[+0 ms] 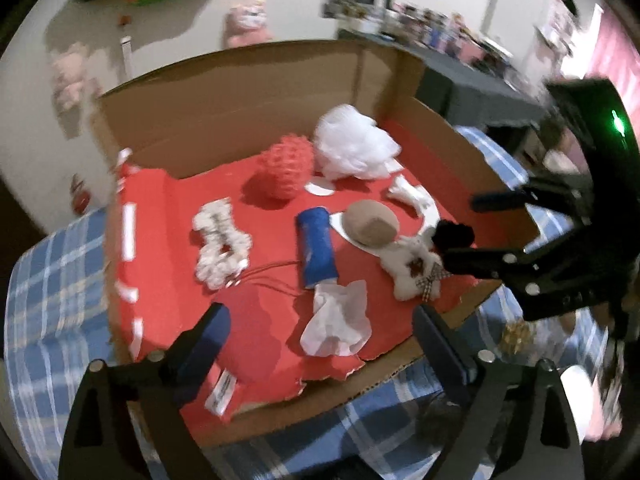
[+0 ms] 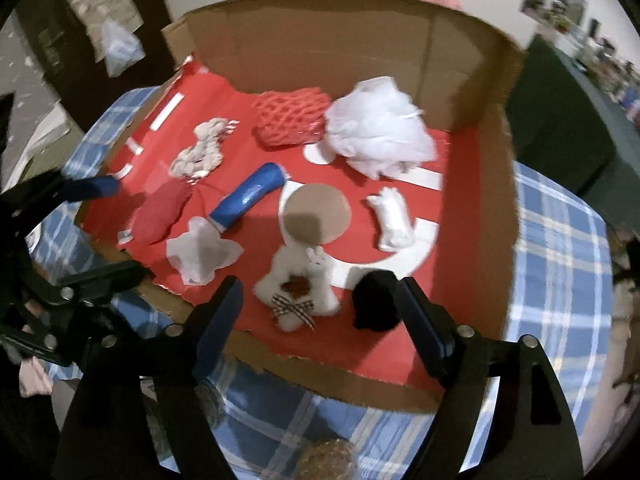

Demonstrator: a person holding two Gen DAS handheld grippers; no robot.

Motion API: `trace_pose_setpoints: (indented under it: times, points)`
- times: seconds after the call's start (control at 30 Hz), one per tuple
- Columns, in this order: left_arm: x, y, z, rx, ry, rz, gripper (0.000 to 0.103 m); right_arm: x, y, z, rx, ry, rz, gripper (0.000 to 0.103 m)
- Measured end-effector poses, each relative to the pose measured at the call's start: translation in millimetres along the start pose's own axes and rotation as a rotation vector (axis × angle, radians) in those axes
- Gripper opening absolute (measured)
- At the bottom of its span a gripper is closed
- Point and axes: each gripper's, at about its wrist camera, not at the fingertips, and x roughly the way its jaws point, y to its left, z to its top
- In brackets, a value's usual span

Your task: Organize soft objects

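Nearest the left wrist camera, the left gripper (image 1: 320, 344) stood with its jaws spread wide and nothing between the pads; a red fabric pouch (image 1: 248, 332) with a white tag lay just past its seven o'clock finger, on the red lining, not pinched. The right gripper (image 2: 320, 308) likewise had its jaws spread, pressing on nothing: a black fuzzy pom (image 2: 374, 300) sat just inside its four o'clock finger and a white plush toy with a checked bow (image 2: 298, 288) lay between the fingers, neither one clamped.

All the soft things lay in a shallow cardboard box (image 2: 320, 44) lined in red, which rested on a blue plaid cloth (image 2: 560, 280) covering the desk. From the right wrist view, a crumpled white tissue (image 2: 202, 256) lay at nine o'clock of the plush toy. A tan round pad (image 2: 316, 216) touched the toy's top at twelve o'clock. A blue roll (image 2: 250, 196) lay tilted at ten o'clock of the pad, and a small white bundle (image 2: 392, 220) at three o'clock of it. Further off, a white knotted rope piece (image 2: 202, 152) lay near the box's nine o'clock edge. Farthest, beside the back wall, a red net ball (image 2: 290, 116) sat just beside a white mesh puff (image 2: 380, 128) at its three o'clock.
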Motion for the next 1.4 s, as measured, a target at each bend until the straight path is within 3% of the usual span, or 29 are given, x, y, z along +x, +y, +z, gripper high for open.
trace_pose_setpoints:
  times: [0.27, 0.57, 1.03, 1.4]
  points:
    - [-14.0, -2.7, -18.6, -0.114, -0.051, 0.123, 0.101, 0.4, -3.3, -20.7, 0.098, -0.03, -0.027, 0.081]
    - [1.5, 6.8, -28.2, -0.231, -0.016, 0.162, 0.102, 11.6, -8.5, -30.9, 0.159, -0.025, -0.027, 0.081]
    - [13.4, 8.2, -32.2, -0.244, 0.015, 0.24, 0.102, 13.7, -4.8, -35.6, 0.155, -0.031, -0.044, 0.081]
    - [15.3, 8.3, -32.4, -0.247, 0.019, 0.23, 0.101, 13.8, -5.3, -36.0, 0.154, -0.032, -0.047, 0.081]
